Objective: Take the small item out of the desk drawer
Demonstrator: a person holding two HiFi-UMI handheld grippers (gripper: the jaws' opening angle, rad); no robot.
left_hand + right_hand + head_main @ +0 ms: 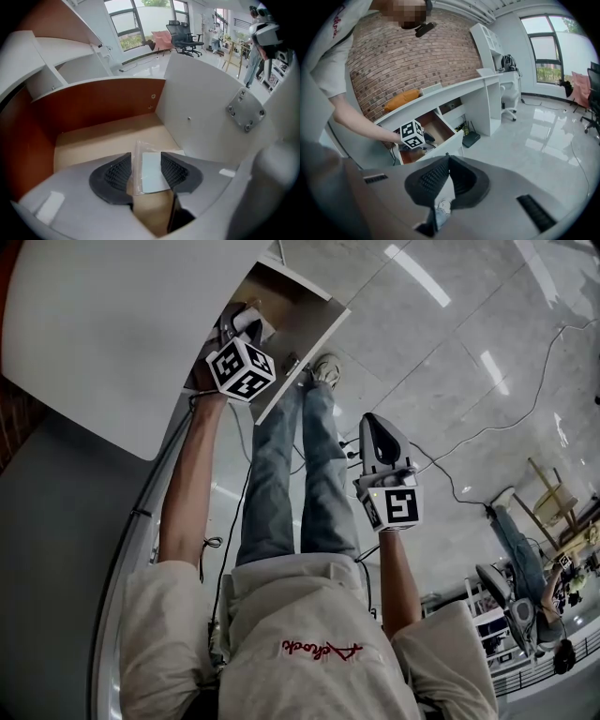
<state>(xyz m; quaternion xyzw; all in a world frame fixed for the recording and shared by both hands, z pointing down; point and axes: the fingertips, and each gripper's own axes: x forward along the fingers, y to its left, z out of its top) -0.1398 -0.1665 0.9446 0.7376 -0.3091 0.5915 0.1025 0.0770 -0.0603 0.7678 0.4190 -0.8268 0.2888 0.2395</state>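
Left gripper view: left gripper jaws apart, packet lying between them on drawer floor. Head view shows only its cube there. Right gripper jaws clenched, empty, well apart from drawer.

Office: long white desk, swivel chairs near big windows, brick wall, glossy tiled floor.

Left gripper, dark ribbed jaws apart, over the pale wooden drawer floor. Small flat pale card in clear plastic sleeve lies btwn jaws, close to right one. Red-brown back wall far; white side panel right.
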